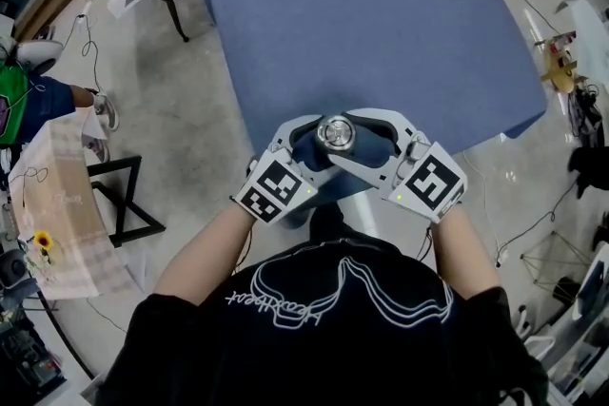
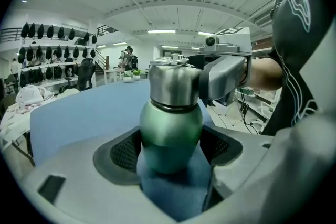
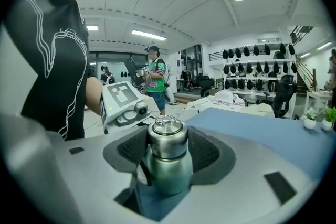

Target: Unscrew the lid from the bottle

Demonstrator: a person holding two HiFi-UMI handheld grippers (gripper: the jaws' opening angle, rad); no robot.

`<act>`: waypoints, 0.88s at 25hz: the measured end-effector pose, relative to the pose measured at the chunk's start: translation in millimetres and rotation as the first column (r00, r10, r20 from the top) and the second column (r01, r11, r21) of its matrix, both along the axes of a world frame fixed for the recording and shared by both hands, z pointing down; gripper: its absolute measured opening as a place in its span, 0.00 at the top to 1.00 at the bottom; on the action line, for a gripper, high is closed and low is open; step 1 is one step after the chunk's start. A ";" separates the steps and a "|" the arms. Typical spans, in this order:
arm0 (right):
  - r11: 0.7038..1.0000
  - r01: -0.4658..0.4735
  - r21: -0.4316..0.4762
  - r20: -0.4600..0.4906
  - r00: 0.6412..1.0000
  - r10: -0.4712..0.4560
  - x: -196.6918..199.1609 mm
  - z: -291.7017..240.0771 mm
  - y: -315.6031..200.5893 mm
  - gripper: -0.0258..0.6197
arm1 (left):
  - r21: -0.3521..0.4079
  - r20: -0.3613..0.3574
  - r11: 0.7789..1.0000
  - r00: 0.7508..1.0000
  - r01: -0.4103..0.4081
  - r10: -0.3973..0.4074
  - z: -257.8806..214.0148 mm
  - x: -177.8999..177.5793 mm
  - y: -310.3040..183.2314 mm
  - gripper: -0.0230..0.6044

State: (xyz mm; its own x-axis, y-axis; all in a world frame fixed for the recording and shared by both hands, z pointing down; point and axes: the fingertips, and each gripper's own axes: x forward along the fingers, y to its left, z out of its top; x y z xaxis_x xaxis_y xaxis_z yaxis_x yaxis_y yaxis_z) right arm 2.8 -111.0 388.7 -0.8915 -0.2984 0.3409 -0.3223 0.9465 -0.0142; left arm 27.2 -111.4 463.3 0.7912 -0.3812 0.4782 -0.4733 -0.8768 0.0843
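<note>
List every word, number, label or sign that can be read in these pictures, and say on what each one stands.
The black T-shirt: one white script word, too blurred to read.
The cubes on the left gripper and the right gripper: black-and-white square markers, no letters.
The bottle and its lid: no print shows.
So no text can be read.

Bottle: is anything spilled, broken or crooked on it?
Nothing stands out. The bottle stands upright on the blue table, its silver lid on straight, no spill or dent visible. The left gripper grips the green body, the right gripper the lid.
</note>
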 end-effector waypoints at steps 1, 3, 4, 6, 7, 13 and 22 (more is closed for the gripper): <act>1.000 0.021 -0.005 -0.003 1.000 -0.021 0.0 0.2 -0.3 0.58 | -0.002 0.003 1.000 1.000 -0.022 0.022 0.1 0.1 -0.1 0.40; 0.998 0.064 -0.016 -0.009 0.998 -0.064 0.4 0.3 -0.4 0.58 | -0.003 0.009 0.998 0.998 -0.067 0.067 0.1 0.7 -0.2 0.40; 0.996 0.086 -0.019 -0.013 0.996 -0.086 0.5 0.4 -0.1 0.58 | -0.003 0.011 0.996 0.996 -0.090 0.090 0.2 1.0 0.1 0.40; 0.991 0.129 -0.022 -0.024 0.991 -0.130 0.2 0.5 0.2 0.58 | -0.003 0.016 0.991 0.990 -0.137 0.137 0.5 0.9 0.2 0.40; 0.988 0.152 -0.023 -0.031 0.988 -0.153 -0.4 0.8 0.2 0.58 | -0.003 0.017 0.987 0.987 -0.160 0.160 0.6 0.5 0.1 0.40; 0.959 0.281 -0.040 -0.053 0.958 -0.283 -3.4 1.8 2.3 0.58 | -0.005 0.019 0.956 0.956 -0.294 0.294 1.6 -1.0 2.3 0.40; 0.922 0.381 -0.063 -0.066 0.921 -0.385 -7.5 2.8 1.8 0.58 | -0.008 0.011 0.895 0.895 -0.445 0.445 1.9 -4.9 2.7 0.40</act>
